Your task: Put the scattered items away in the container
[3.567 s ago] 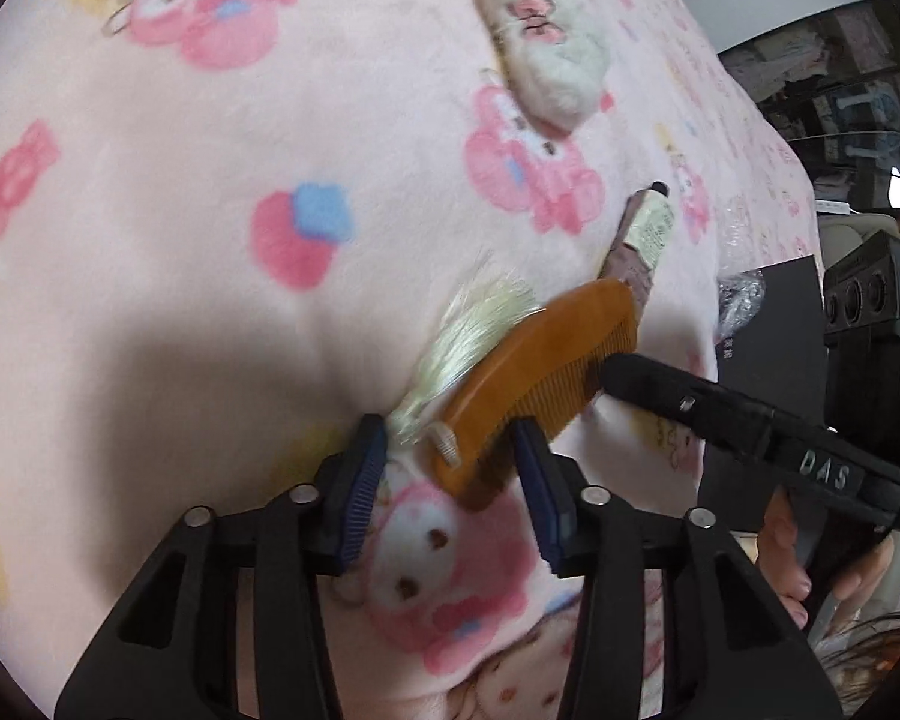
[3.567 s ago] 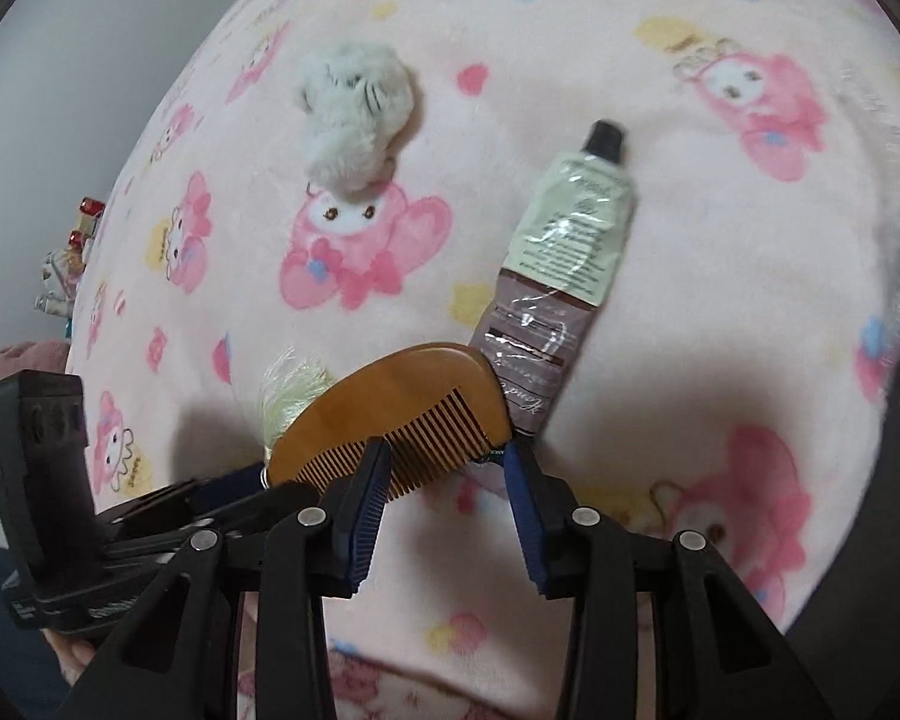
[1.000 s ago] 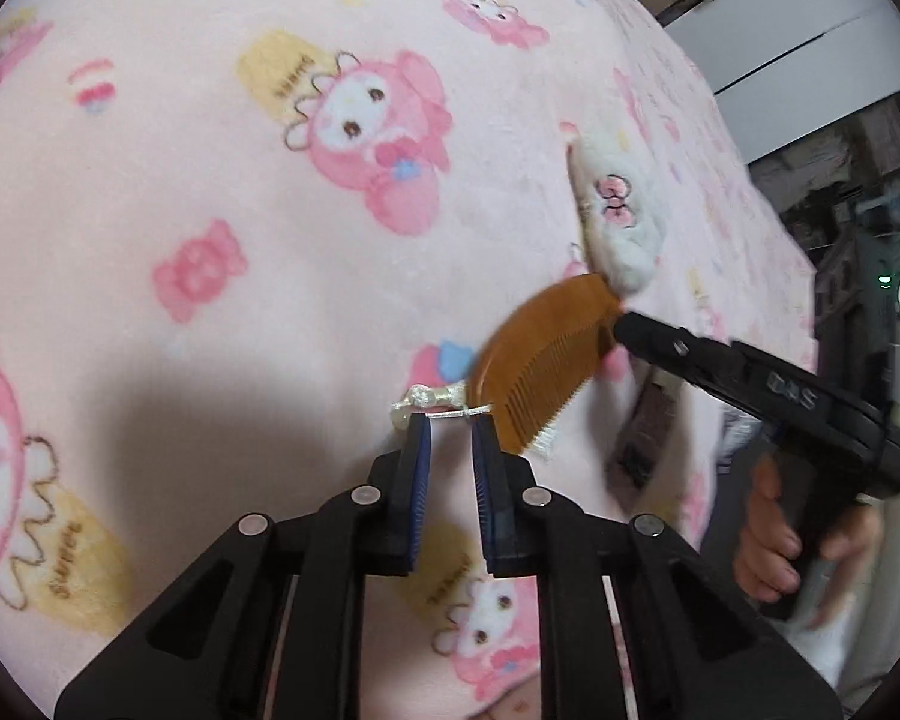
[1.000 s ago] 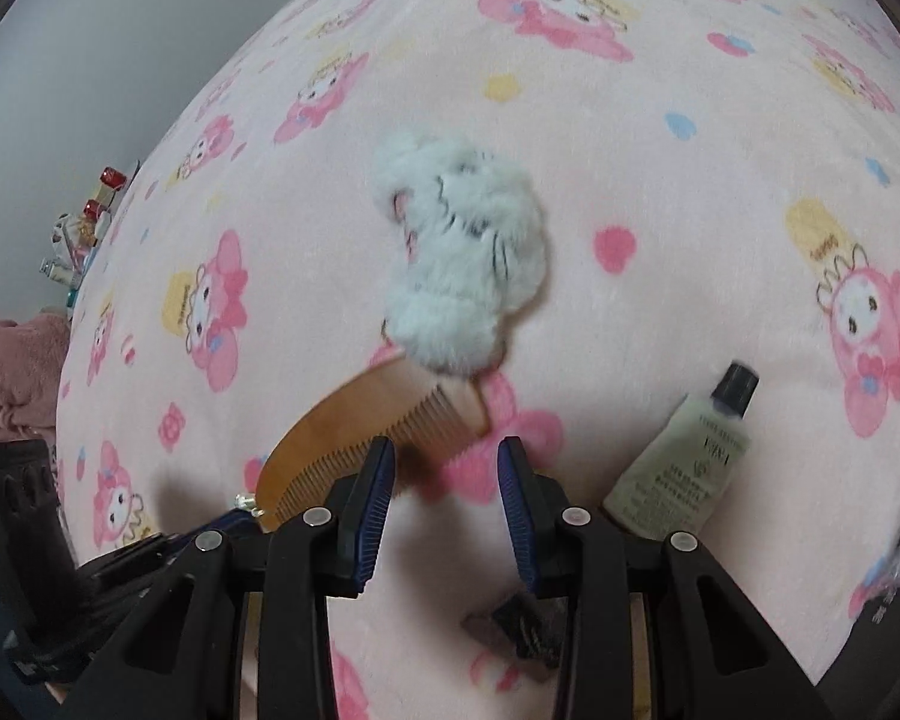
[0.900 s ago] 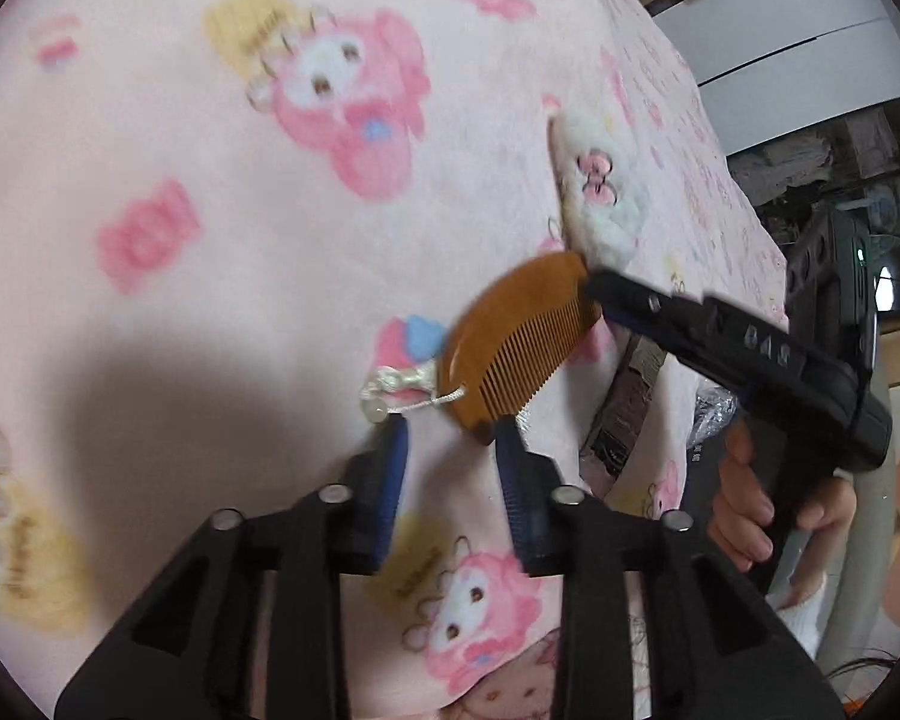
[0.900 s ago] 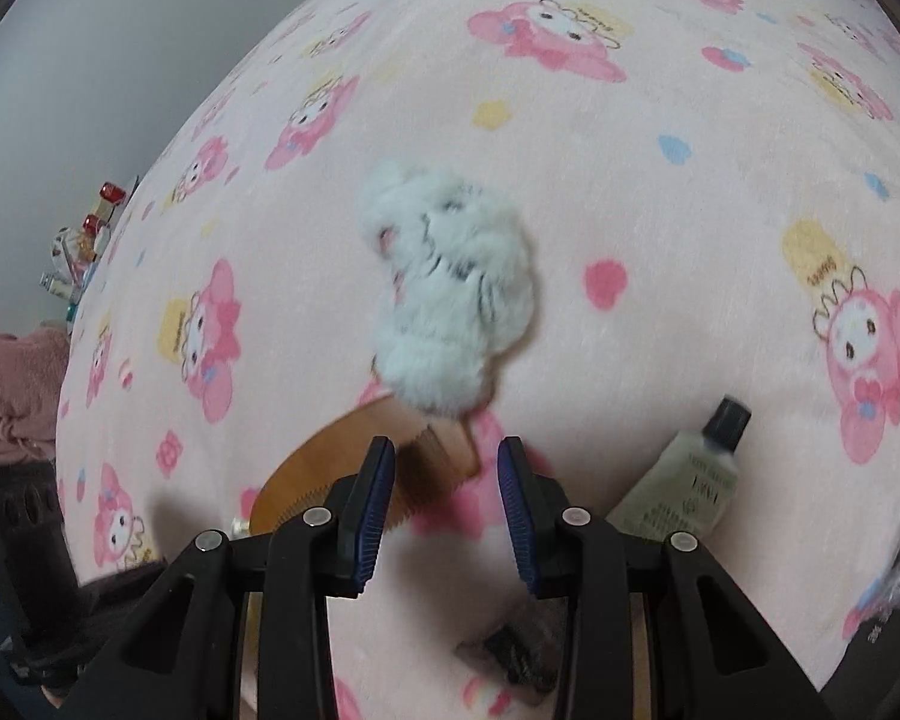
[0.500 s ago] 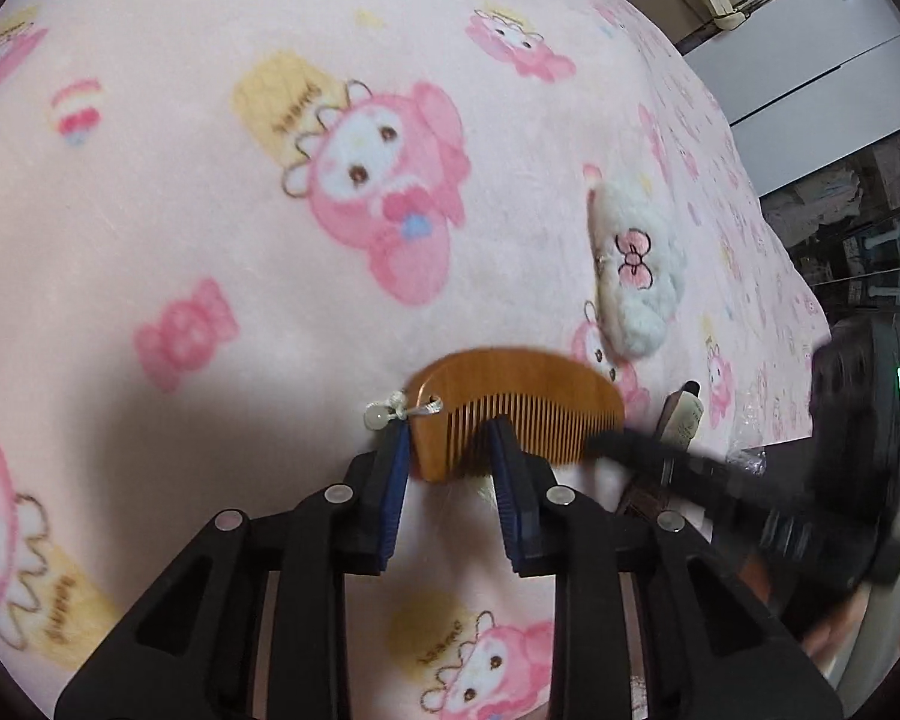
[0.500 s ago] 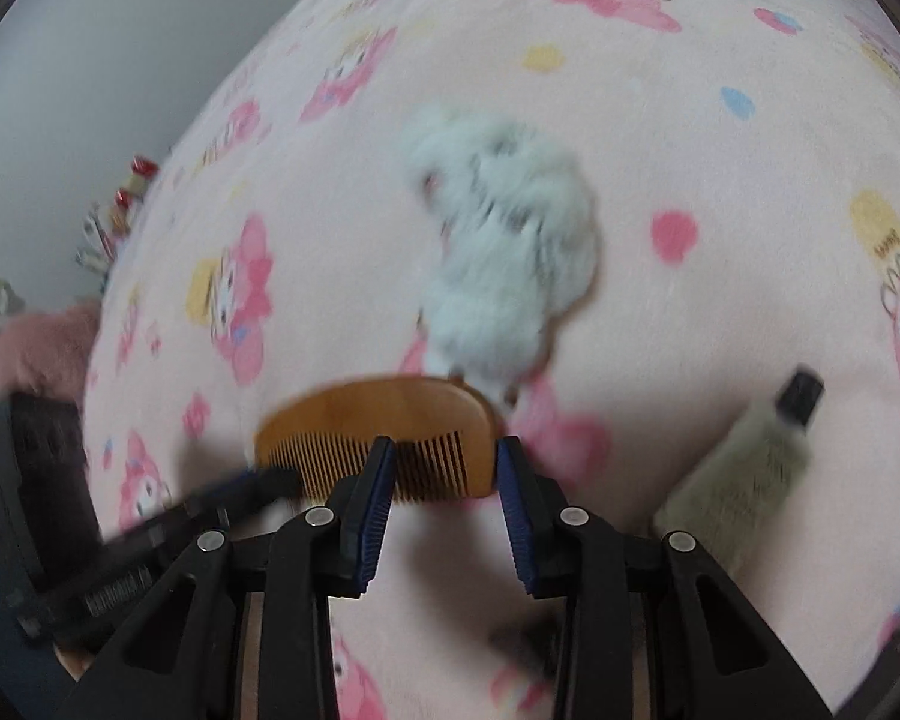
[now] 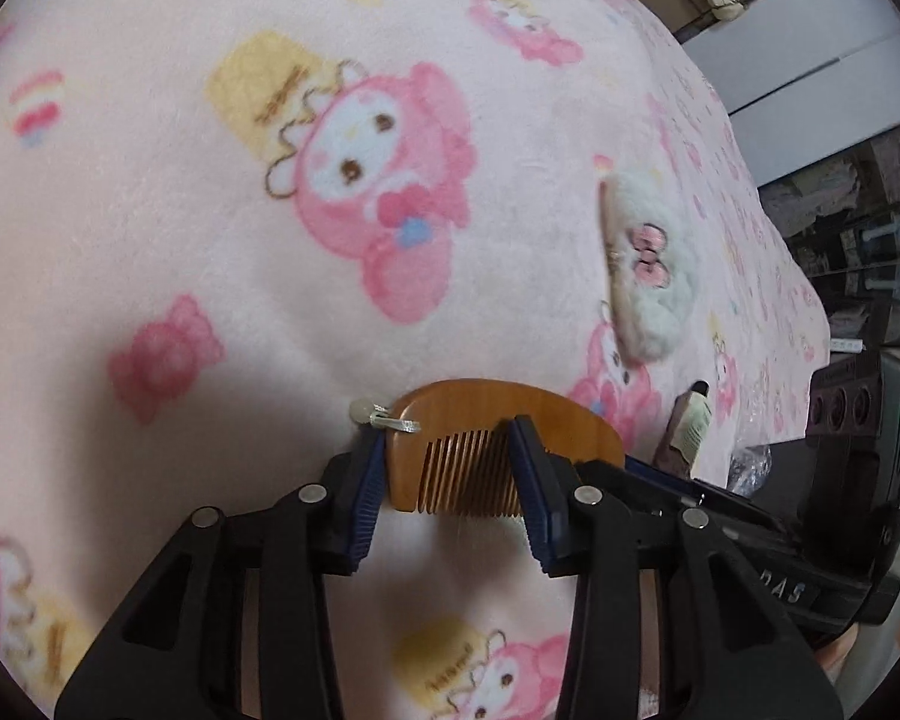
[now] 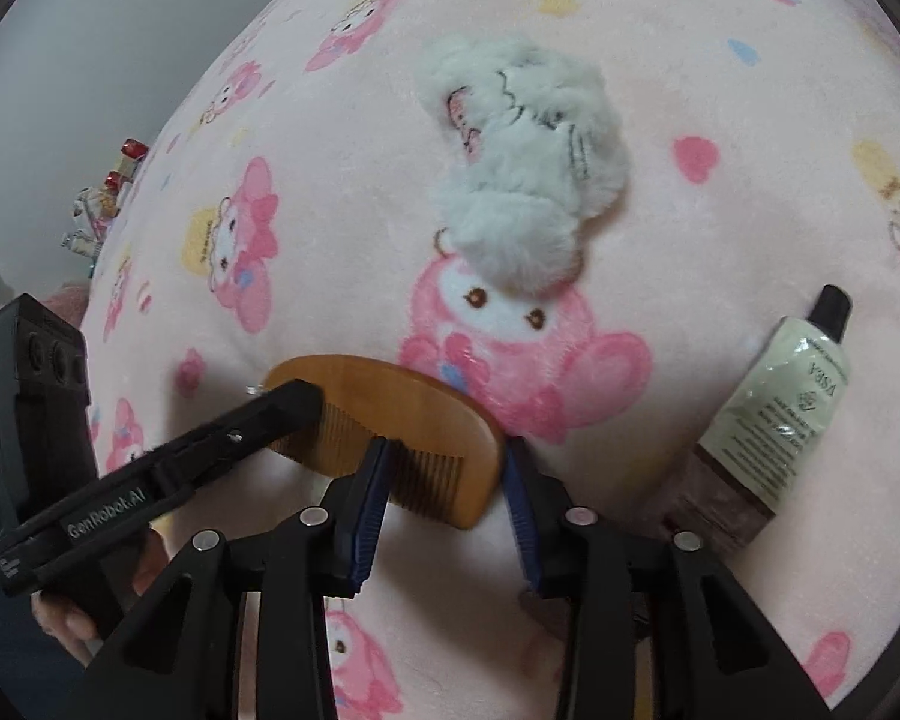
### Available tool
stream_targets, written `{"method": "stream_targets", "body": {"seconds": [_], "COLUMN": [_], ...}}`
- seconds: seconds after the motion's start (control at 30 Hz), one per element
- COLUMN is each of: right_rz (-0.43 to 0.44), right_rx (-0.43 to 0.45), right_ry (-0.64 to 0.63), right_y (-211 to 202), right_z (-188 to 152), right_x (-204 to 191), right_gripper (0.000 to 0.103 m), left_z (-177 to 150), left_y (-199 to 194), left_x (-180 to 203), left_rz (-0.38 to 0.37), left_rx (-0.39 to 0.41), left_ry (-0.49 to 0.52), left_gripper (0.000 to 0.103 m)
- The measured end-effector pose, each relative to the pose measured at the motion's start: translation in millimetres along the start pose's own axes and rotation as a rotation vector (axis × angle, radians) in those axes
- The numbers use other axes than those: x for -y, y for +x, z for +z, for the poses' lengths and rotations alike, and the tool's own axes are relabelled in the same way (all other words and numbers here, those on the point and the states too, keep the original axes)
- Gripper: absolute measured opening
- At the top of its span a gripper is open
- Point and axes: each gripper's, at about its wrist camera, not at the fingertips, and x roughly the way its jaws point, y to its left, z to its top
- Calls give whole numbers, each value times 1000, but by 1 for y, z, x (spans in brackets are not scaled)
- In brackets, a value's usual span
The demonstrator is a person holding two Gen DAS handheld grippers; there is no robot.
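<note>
The left gripper (image 9: 447, 474), which pinched the comb's cord a second ago, now straddles the comb (image 9: 498, 450) with jaws opening, pads seemingly off it. The comb has come down flat on the blanket (image 9: 150, 210). The right gripper (image 10: 447, 492) brackets its other end, also opening. No container shows.

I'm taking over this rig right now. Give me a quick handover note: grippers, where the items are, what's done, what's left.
Left gripper: opening, comb's tassel end between its fingers.
Right gripper: opening, comb's other end between its fingers.
Wooden comb lies on the pink blanket.
Fluffy white plush lies beyond the comb; cream tube to its right.
Done: nothing visibly stowed; no container in view.
Left: all three items still need stowing.
</note>
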Motion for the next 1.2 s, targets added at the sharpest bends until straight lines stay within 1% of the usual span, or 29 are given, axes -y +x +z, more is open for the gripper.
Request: {"method": "stream_targets", "body": {"seconds": [0.07, 0.13, 0.27, 0.4, 0.6, 0.77, 0.83, 0.97, 1.07, 1.2], "right_rz": [17, 28, 30, -2, -13, -48, -52, -68, -101, -155], "right_rx": [26, 53, 102, 163, 288, 375, 403, 456, 484, 495], "right_ry": [17, 20, 30, 34, 95, 158, 186, 240, 271, 298], "right_y": [-9, -23, -61, -112, -205, -260, -277, -310, -333, -351], "right_z": [-3, -9, -26, -63, -121, -169, -185, -218, -236, -246], "right_x": [-2, -5, -9, -5, 27, 56, 70, 101, 126, 157], "right_gripper": [35, 35, 35, 35, 35, 35, 35, 35, 35, 35], "left_z": [-7, -15, -33, -54, -93, -124, -136, -157, -171, -186], "left_y": [-14, -27, -54, -81, -103, -104, -102, -91, -80, -57], "left_x": [8, 18, 44, 76, 147, 214, 240, 287, 321, 357], "left_rz": [-24, -67, -107, -146, -210, -257, -283, -304, -317, -311], "left_rx": [6, 5, 23, 31, 18, -5, -20, -50, -74, -107], "left_ry": [25, 42, 101, 183, 317, 433, 469, 536, 582, 624], "left_gripper": [38, 35, 35, 35, 35, 35, 35, 35, 35, 35]}}
